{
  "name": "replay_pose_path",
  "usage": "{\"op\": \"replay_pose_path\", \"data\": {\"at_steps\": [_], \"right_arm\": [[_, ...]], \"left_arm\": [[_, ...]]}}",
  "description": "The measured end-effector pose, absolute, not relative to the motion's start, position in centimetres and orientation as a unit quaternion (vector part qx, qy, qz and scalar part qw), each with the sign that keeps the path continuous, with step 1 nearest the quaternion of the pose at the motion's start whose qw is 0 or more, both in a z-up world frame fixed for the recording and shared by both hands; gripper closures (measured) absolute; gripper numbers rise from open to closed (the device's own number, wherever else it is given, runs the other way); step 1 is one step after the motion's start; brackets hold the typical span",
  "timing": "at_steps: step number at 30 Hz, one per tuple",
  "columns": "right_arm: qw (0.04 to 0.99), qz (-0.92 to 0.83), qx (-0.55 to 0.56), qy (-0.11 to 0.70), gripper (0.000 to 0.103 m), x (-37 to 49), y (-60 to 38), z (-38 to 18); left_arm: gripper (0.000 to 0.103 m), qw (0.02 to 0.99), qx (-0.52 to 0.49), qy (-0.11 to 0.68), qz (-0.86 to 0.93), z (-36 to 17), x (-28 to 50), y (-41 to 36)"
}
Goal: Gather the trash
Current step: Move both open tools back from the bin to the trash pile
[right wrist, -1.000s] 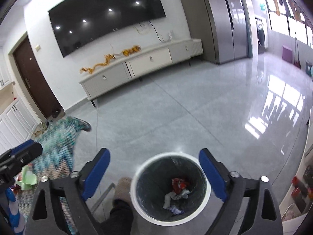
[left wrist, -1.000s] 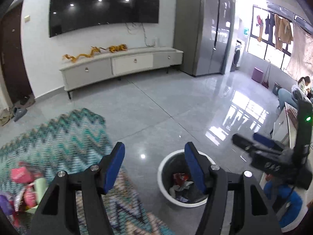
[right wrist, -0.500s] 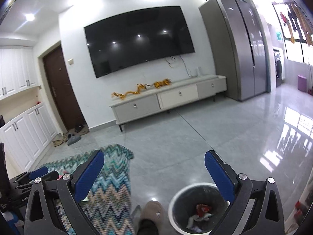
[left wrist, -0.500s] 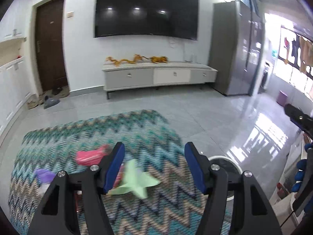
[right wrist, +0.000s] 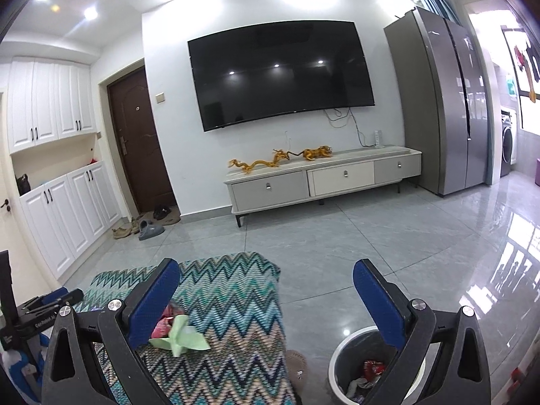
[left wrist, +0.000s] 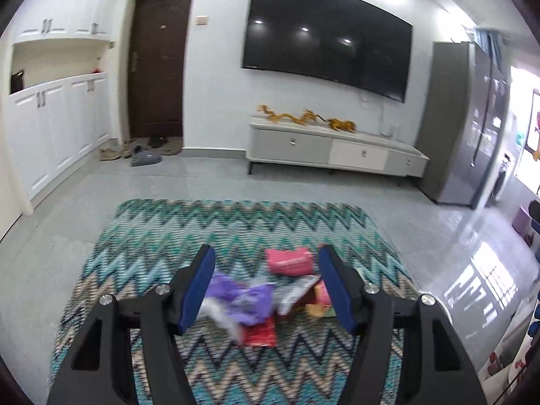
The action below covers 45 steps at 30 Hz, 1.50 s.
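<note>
The grey tiled floor [right wrist: 388,233] is smooth and very shiny. The teal zigzag rug [left wrist: 236,226] looks like rough woven cloth. The purple wrapper [left wrist: 243,298] looks like thin crinkly plastic, the light green scrap [right wrist: 184,337] like matt paper

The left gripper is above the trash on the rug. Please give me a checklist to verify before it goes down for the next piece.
1. Left gripper open and empty: ok.
2. Trash within its aim: ok, the purple wrapper lies between the fingers on the zigzag rug.
3. One piece isolated: not ok, the purple wrapper overlaps the red packet; the pink pack lies farther off.
4. Sharp view: not ok, the pile is blurred.
5. Trash bin has room: ok.
6. Right gripper empty: ok.
</note>
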State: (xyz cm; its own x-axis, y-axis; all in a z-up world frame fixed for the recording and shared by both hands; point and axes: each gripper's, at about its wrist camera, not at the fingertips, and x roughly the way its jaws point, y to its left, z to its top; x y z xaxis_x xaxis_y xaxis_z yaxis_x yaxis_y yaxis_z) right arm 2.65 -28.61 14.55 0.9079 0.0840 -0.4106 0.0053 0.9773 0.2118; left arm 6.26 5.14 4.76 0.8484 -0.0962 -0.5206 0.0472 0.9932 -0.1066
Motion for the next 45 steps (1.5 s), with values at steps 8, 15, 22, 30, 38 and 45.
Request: {"op": "replay_pose_path", "data": {"at_steps": [8, 15, 22, 30, 38, 45], "right_arm": [[0.972, 0.042, 0.082, 0.216, 0.0, 1.2, -24.4, 16.1], [0.975, 0.084, 0.047, 0.198, 0.0, -0.5, -20.4, 18.3], [0.97, 0.137, 0.028, 0.199, 0.0, -0.6, -17.5, 18.3], [0.965, 0.184, 0.03, 0.183, 0.0, -1.4, -15.7, 18.7], [0.961, 0.205, 0.022, 0.183, 0.0, -1.9, -15.0, 18.8], [0.957, 0.216, 0.034, 0.19, 0.0, -1.4, -15.1, 18.5]], "left_arm": [[0.041, 0.964, -0.08, 0.253, -0.002, 5.1, 2.0, 11.2], [0.041, 0.968, -0.1, 0.225, 0.04, 6.1, -2.5, 15.0], [0.041, 0.967, -0.119, 0.213, 0.08, 6.7, -5.6, 17.2], [0.041, 0.967, -0.104, 0.212, 0.097, 7.7, -8.0, 17.6], [0.036, 0.966, -0.108, 0.209, 0.105, 8.7, -9.1, 17.7], [0.035, 0.965, -0.107, 0.217, 0.097, 8.6, -8.0, 17.5]]}}
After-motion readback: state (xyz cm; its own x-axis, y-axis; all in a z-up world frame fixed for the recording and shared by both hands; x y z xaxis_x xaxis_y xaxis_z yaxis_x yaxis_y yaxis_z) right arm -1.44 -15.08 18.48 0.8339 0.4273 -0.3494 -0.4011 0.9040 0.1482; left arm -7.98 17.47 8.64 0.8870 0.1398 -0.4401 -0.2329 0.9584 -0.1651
